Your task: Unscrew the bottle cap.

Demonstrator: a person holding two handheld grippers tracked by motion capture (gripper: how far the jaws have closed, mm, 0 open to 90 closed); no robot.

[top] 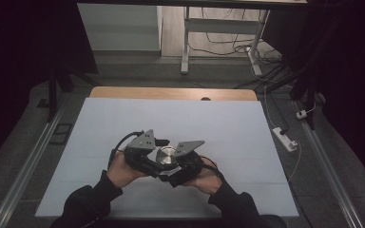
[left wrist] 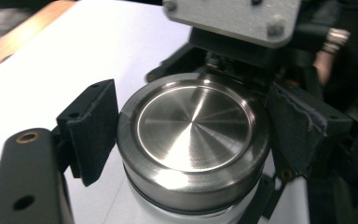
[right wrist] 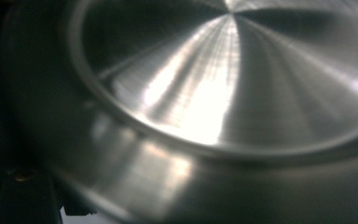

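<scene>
A round brushed-steel lid [left wrist: 193,126] sits on a white jar [left wrist: 168,215], held up between both hands over the white table top [top: 228,123]. My left gripper [left wrist: 193,128] is shut on the lid, one ribbed black pad [left wrist: 93,133] pressing on each side of its rim. In the high view the left gripper [top: 158,164] comes in from the left and the lid [top: 165,155] shows between the two grey plates. My right gripper [top: 177,175] meets it from the right, lower on the jar; its jaws are hidden, and the lid [right wrist: 223,93] looms very close.
The table's wooden far edge [top: 171,93] lies beyond the white top. A white power strip [top: 285,138] with cables lies on the floor to the right. Metal rails [top: 33,156] run along both sides of the table. White desk legs [top: 186,42] stand behind.
</scene>
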